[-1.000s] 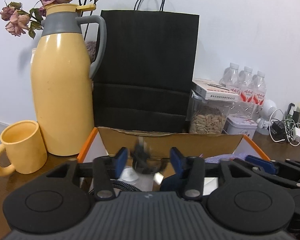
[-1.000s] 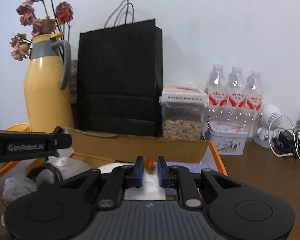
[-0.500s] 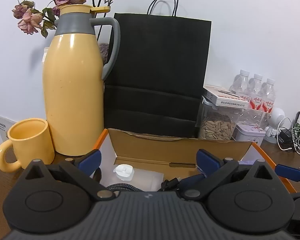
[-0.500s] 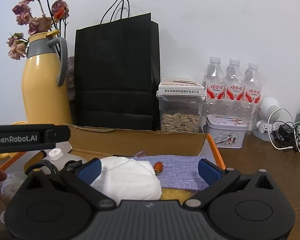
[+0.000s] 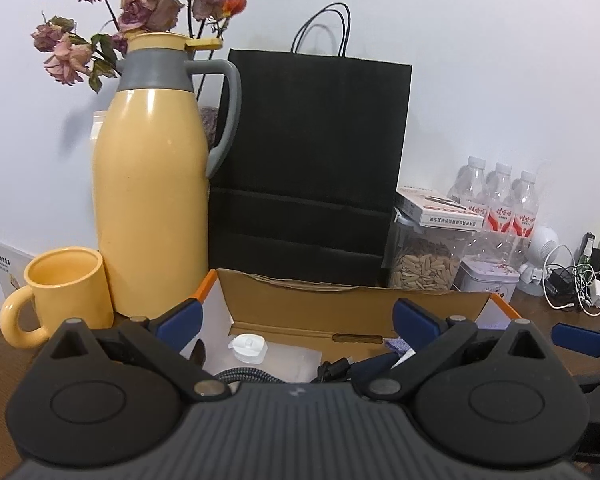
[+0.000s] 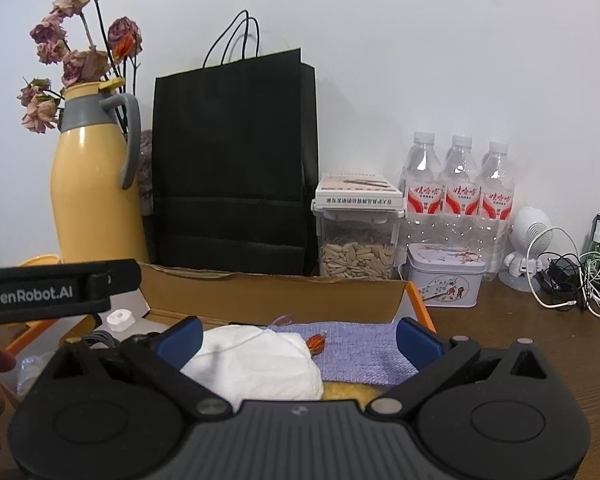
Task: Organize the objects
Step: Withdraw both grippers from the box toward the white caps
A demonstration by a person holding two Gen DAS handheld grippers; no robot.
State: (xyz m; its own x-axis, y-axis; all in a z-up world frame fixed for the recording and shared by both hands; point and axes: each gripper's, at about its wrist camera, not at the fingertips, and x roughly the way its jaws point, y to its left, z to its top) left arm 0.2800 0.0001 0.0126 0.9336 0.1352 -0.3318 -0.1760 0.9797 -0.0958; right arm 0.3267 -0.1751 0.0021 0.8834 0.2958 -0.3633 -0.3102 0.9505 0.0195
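Both tongs stand wide and hold nothing, each hovering at the near edge of the open cardboard box [image 6: 276,292] on the wooden counter [image 6: 512,332]. Between the spread pads of the right tongs [image 6: 298,334] lie a white cloth bundle [image 6: 260,364], a purple knitted cloth [image 6: 360,350] and, on it, a small orange-red thing [image 6: 317,343], none touched by either pad. Ahead of the left tongs [image 5: 296,318], a white cap [image 5: 247,346] rests on the box floor with a braided cable [image 5: 244,374] nearer the camera.
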